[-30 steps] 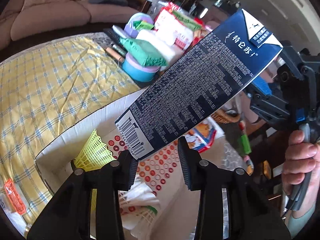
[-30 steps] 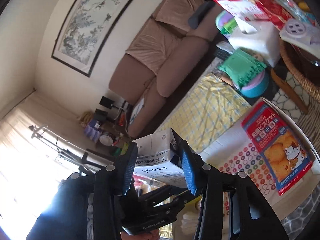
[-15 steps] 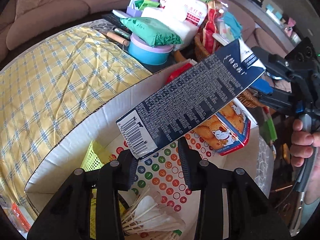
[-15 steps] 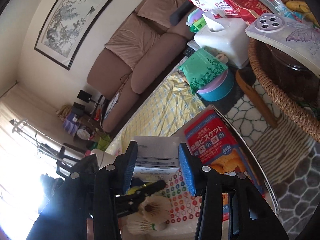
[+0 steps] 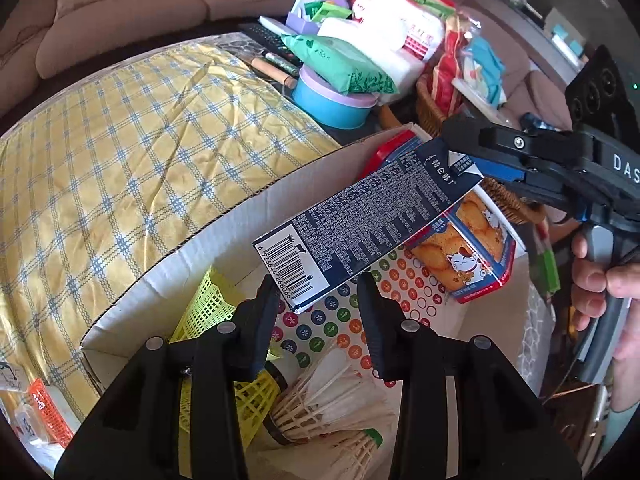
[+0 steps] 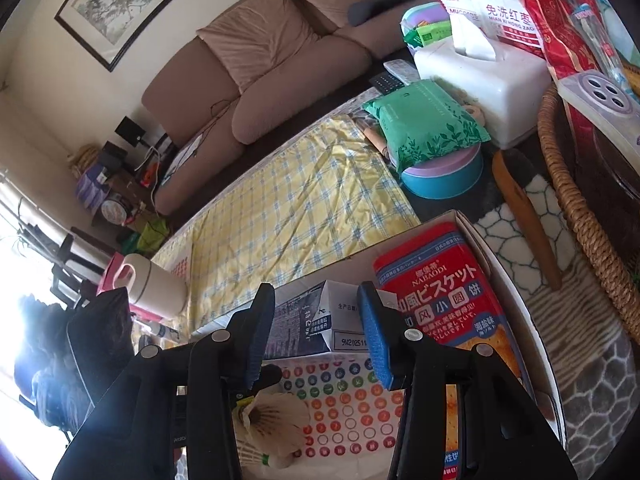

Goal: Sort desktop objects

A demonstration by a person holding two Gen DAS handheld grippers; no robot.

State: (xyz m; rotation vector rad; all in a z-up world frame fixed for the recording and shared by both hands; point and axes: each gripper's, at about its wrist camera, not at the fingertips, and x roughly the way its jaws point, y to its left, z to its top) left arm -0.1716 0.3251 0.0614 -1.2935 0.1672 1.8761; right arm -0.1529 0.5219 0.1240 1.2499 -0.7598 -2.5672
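Over the cardboard box (image 5: pixel 224 216), milk carton (image 5: pixel 372 220) hangs tilted, right gripper (image 6: pixel 316 332) pinching its top end; left gripper (image 5: pixel 316 304) spread beneath. Stiff, probably light; hold flat sides

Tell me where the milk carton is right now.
In the left wrist view, the milk carton hangs tilted over the cardboard box, its top end at the right gripper, just above the biscuit box.

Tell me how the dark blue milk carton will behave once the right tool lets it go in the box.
The milk carton looks stiff: its flat sides stay straight while the right tool holds only one end. Long, narrow and tilted over the biscuit packet, it will probably flop onto its side rather than stand.
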